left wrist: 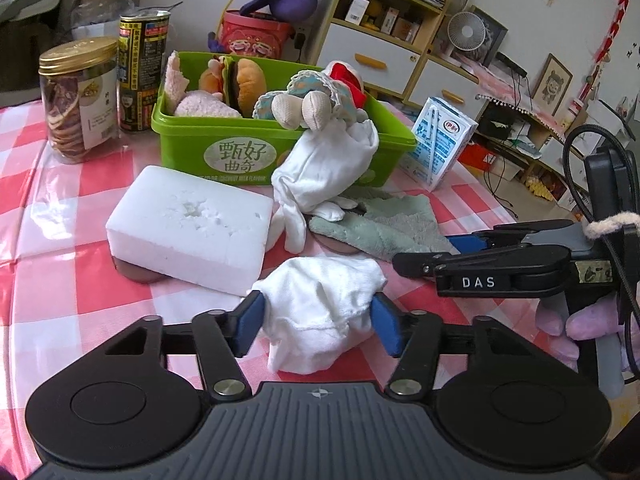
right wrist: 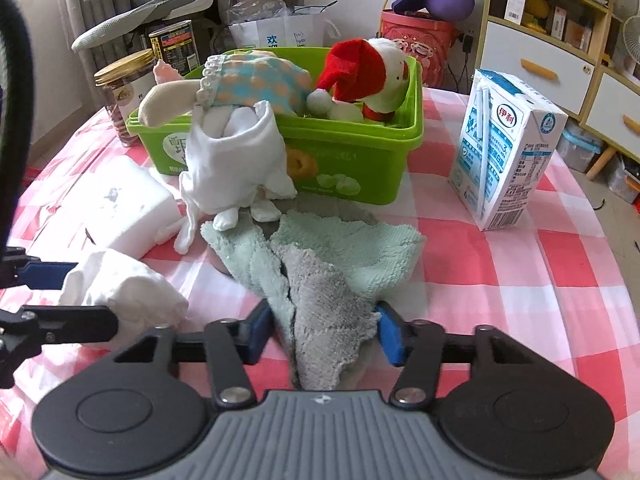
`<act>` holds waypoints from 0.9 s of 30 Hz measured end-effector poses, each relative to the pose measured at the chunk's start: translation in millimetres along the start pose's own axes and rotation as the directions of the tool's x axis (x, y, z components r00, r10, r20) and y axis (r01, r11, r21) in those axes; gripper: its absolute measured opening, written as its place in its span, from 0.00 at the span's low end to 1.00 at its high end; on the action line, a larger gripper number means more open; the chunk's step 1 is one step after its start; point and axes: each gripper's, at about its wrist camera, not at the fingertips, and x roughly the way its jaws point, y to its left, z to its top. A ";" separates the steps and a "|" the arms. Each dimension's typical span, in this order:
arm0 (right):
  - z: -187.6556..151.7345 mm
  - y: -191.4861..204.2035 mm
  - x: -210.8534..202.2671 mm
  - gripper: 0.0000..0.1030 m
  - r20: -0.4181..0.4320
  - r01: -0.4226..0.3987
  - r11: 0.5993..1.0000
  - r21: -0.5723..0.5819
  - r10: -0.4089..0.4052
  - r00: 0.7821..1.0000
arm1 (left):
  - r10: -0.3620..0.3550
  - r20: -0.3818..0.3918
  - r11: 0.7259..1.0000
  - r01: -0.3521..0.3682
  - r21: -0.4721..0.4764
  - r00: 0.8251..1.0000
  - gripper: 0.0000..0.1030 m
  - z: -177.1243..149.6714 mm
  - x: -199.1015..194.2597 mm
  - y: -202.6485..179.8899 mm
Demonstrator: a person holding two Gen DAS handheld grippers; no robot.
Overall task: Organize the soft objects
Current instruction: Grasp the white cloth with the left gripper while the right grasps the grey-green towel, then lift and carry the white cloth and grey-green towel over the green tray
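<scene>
A green plastic bin [left wrist: 236, 148] holds several plush toys: a burger [left wrist: 242, 80], a pink one [left wrist: 200, 106], a doll in a blue dress [right wrist: 256, 84] and a Santa-hat plush [right wrist: 372, 72]. A white glove [left wrist: 324, 164] hangs over the bin's front rim. My left gripper [left wrist: 318, 320] is shut on a second crumpled white glove [left wrist: 320, 304] on the checked cloth. My right gripper [right wrist: 324, 330] is shut on a green and grey fluffy towel [right wrist: 320, 276] lying before the bin; it also shows in the left wrist view [left wrist: 448, 258].
A white foam block [left wrist: 192, 228] lies left of the gloves. A milk carton [right wrist: 504, 148] stands to the right of the bin. A biscuit jar [left wrist: 78, 96] and a dark can [left wrist: 142, 72] stand at the back left. The table's edge curves away on the right.
</scene>
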 end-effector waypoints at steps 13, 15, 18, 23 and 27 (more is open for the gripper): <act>12.3 0.4 -16.8 0.00 -0.021 -0.090 0.994 0.069 0.091 0.996 | 0.034 -0.015 0.999 -0.034 -0.008 0.999 0.18 7.8 -7.0 -4.6; 13.2 -0.9 -21.7 0.00 -0.015 -0.094 0.993 0.077 0.095 0.995 | 0.037 -0.014 0.999 -0.037 -0.009 0.999 0.12 8.6 -8.3 -4.7; 14.5 -4.2 -29.6 0.00 -0.001 -0.098 0.990 0.100 0.098 0.995 | 0.039 -0.018 0.999 -0.039 -0.021 0.999 0.10 10.2 -9.5 -3.5; 17.8 -12.3 -43.4 0.00 0.032 -0.108 0.983 0.148 0.104 0.994 | 0.048 -0.010 0.998 -0.049 -0.031 0.999 0.06 12.8 -12.8 -2.7; 21.8 -16.1 -55.0 0.00 0.067 -0.126 0.977 0.172 0.116 0.991 | 0.046 0.012 0.998 -0.045 -0.039 0.999 0.04 15.7 -17.9 -3.6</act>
